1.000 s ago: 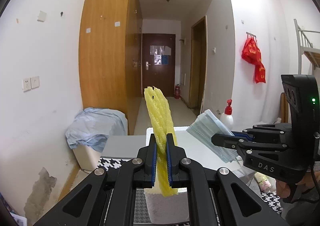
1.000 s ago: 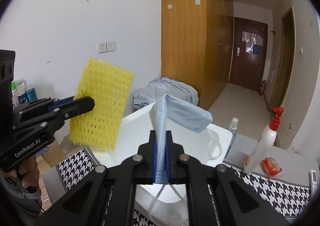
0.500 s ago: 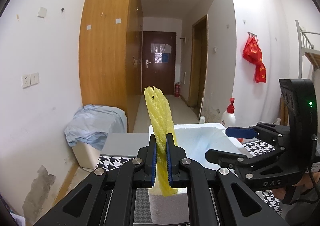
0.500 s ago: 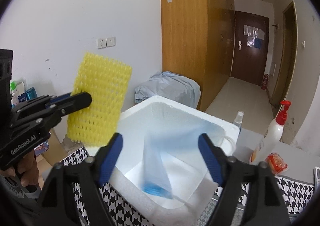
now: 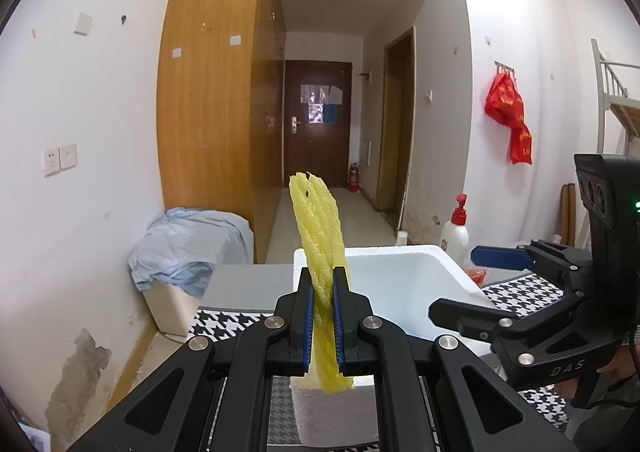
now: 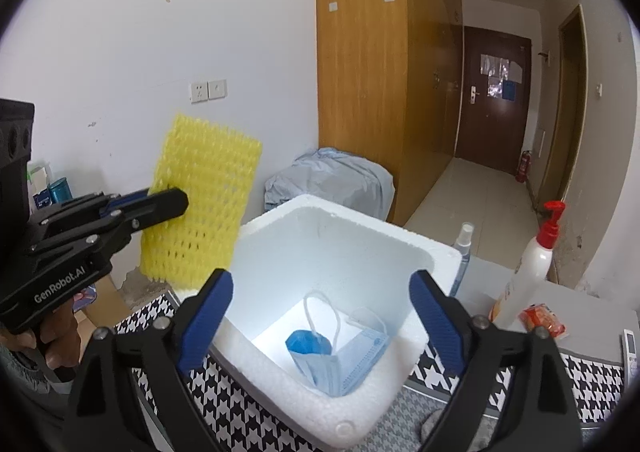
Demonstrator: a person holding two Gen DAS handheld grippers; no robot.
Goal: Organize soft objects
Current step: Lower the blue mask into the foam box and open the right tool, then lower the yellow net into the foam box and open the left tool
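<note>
My left gripper (image 5: 322, 316) is shut on a yellow foam net sleeve (image 5: 320, 236), which stands upright just left of the white foam box (image 5: 404, 268). From the right wrist view the sleeve (image 6: 202, 212) shows flat-on, clamped by the left gripper (image 6: 176, 202). My right gripper (image 6: 322, 316) hovers over the foam box (image 6: 432, 256), its jaws still opening and nothing between them. A blue face mask (image 6: 340, 352) lies crumpled on the box floor below. The right gripper (image 5: 468, 284) also reaches in from the right in the left wrist view.
A white pump bottle with a red top (image 6: 532, 264), a small spray bottle (image 6: 462, 252) and a red packet (image 6: 542, 322) stand right of the box on a grey table. A houndstooth cloth (image 6: 248, 412) lies under the box. A bin draped in blue fabric (image 5: 188, 244) sits by the wall.
The right gripper opened and let go of the blue mask, which fell into the foam box. The left gripper kept still with the yellow sleeve.
</note>
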